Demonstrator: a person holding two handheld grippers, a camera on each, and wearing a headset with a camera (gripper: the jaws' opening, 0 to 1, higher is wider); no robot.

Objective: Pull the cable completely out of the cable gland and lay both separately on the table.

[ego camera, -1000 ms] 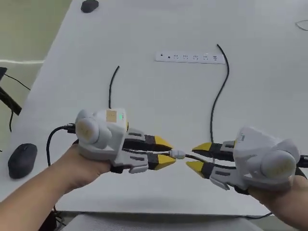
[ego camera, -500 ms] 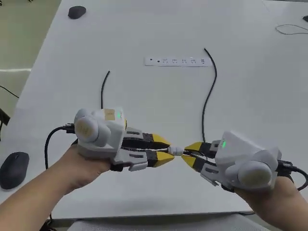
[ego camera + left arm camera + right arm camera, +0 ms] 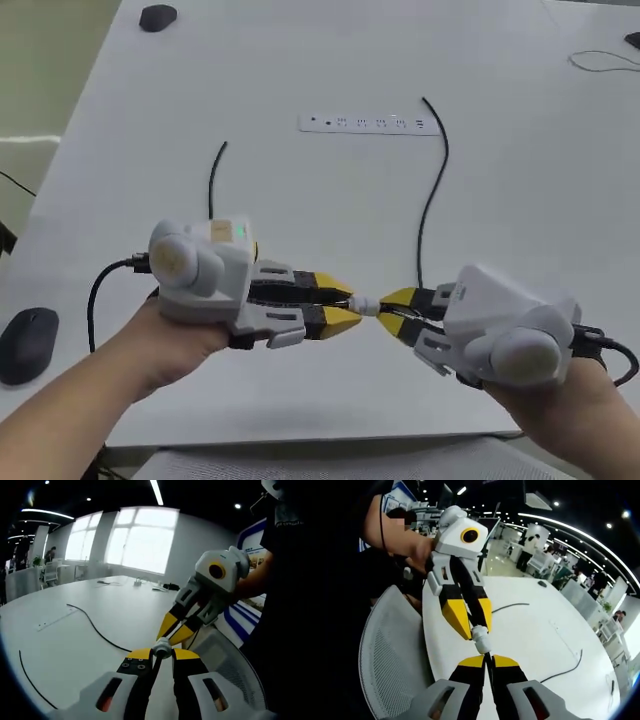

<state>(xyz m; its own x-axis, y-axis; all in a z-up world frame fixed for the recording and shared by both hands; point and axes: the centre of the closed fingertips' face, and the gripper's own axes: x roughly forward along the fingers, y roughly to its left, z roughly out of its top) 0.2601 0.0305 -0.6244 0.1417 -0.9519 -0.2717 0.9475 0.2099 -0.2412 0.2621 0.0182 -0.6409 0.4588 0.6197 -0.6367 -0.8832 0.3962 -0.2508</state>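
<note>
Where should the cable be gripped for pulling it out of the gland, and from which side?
Grip the cable just beside the cable gland, from the right, opposite the left claw, as the right claw does: it leaves the gland straight there.

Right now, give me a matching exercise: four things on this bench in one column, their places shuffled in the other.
1 cable gland
2 power strip
3 nearer mouse
4 long cable

A near-left part of the table
B pinched by the left gripper
C held by the right gripper, trailing toward the power strip
D flat across the table's far middle

Pairs: 1-B, 2-D, 3-A, 4-C
</note>
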